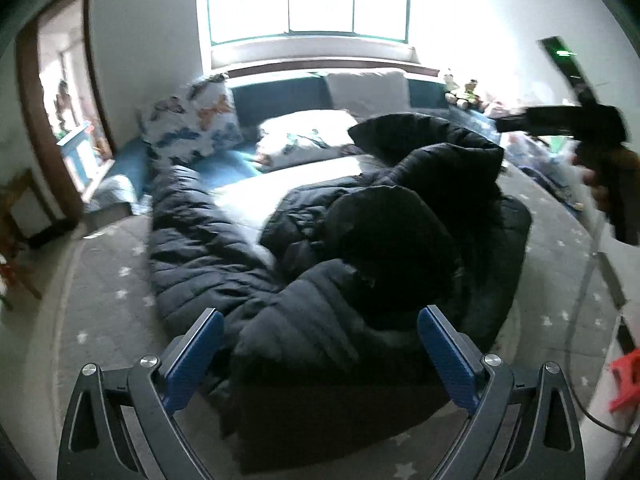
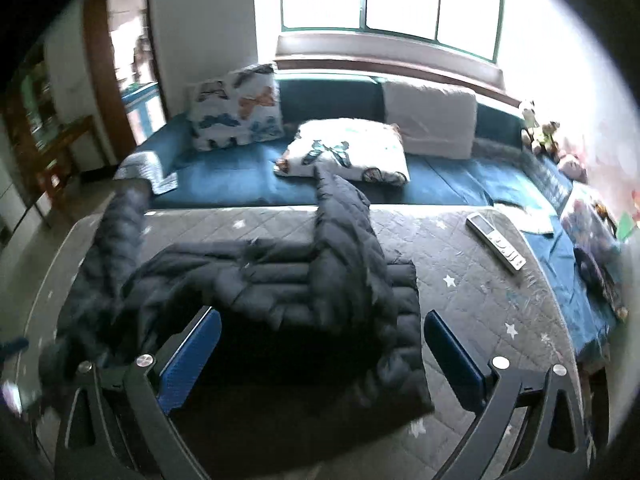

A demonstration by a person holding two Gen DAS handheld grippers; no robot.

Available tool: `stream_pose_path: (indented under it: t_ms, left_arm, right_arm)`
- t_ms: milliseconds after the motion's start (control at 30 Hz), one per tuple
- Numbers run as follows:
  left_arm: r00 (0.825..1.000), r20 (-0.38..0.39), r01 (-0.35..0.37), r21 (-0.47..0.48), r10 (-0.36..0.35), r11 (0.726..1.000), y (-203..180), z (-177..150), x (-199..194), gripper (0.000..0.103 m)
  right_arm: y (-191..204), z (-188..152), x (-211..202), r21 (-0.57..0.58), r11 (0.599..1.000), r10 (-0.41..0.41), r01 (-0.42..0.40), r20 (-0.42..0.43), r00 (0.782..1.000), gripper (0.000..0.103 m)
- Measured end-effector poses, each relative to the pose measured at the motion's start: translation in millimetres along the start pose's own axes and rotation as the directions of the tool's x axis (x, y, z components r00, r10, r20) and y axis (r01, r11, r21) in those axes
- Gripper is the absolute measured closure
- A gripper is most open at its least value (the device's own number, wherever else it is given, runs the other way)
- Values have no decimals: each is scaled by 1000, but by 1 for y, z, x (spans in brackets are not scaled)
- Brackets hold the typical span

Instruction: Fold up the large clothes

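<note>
A large black puffer jacket (image 1: 344, 248) lies crumpled on a grey star-patterned quilt (image 1: 108, 280), one sleeve stretched to the left. My left gripper (image 1: 320, 344) is open and empty, its blue pads either side of the jacket's near edge, above it. In the right wrist view the jacket (image 2: 320, 292) lies partly folded, a sleeve laid up towards the pillows. My right gripper (image 2: 322, 344) is open and empty above the jacket's near hem. The right gripper also shows in the left wrist view (image 1: 576, 124), raised at the far right.
A white remote control (image 2: 496, 246) lies on the quilt (image 2: 480, 300) to the right of the jacket. Butterfly pillows (image 2: 236, 108) and a white cushion (image 2: 432, 120) sit on the blue bed at the back. Toys (image 2: 540, 128) line the right side. A doorway (image 1: 68, 120) is left.
</note>
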State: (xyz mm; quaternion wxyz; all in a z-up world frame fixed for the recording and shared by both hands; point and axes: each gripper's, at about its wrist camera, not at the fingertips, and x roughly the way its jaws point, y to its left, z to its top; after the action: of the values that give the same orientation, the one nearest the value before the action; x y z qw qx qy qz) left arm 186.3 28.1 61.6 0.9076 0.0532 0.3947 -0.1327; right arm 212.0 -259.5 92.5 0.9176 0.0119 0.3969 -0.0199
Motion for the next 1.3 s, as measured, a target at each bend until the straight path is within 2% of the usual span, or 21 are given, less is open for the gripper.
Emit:
stream_pose_path:
  t_ms: [67,133,167,200,233,267,300,333,400,533,700,900,967,1100,1167,1233,1300]
  left_arm:
    - [1000,-13,15,-10,-15,1000,4,4,12,0]
    - [998,-23,52,-15,-52,999,7,4,24,14]
    - [996,-38,81,-27,-82,996,10,4,31,17]
    - [994,-40,96,-35,-97,995,11,0,33,21]
    - [995,-33,94,-32,-95,995,11,-1,37,28]
    - [996,-24,80,-15,-81,997,11,-3,38,33]
    - [997,-17,72,-1,-72,997,10,-4,38,43]
    - [997,-12,78,5,-77,997,9,-7,37,52]
    - [995,6,103,4,-103,995,10,-12,30,63]
    - [989,36,144,27,-145,989,5,-27,6,70]
    - [984,54,161,105,-168,981,-22,-59,-29,73]
    - [978,49,189,185,-201,964,-56,-108,-69,74]
    - [975,28,212,209,-223,955,-67,-129,-80,74]
    - [975,-42,223,287,-220,932,-91,-174,-91,74]
    - [973,-95,230,306,-211,924,-99,-189,-91,74]
    - [967,-135,246,308,-214,919,-103,-201,-95,74]
    - [970,-137,233,312,-199,921,-105,-206,-106,73]
  right_arm:
    - [0,4,23,22,1000,-11,12,-52,999,5]
    - [0,6,42,26,999,-22,24,-90,996,20]
    - [1,3,58,20,999,-35,38,-127,991,25]
    - [0,1,64,12,999,-41,43,-145,989,41]
    - [-1,0,67,7,999,-35,37,-157,987,58]
    - [-5,-5,67,15,1000,-11,14,-176,984,65]
    - [-7,-10,65,28,1000,10,-5,-179,984,73]
    - [-10,-8,61,33,999,19,-13,-177,984,78]
    - [-13,-13,43,18,1000,15,-13,-156,988,84]
    - [-22,-21,5,-5,1000,25,-25,-118,993,88]
    - [-45,-50,-57,-16,999,37,-38,-49,998,89]
    - [-69,-116,-109,-24,1000,6,-7,-38,999,89]
    - [-76,-134,-112,-5,1000,3,-3,-51,999,89]
    - [-99,-172,-113,59,998,-29,34,-94,995,89]
    - [-107,-189,-106,58,995,-70,78,-136,988,89]
    - [-116,-202,-99,73,994,-73,87,-183,980,89]
    - [-125,-206,-98,105,991,-61,84,-207,976,89]
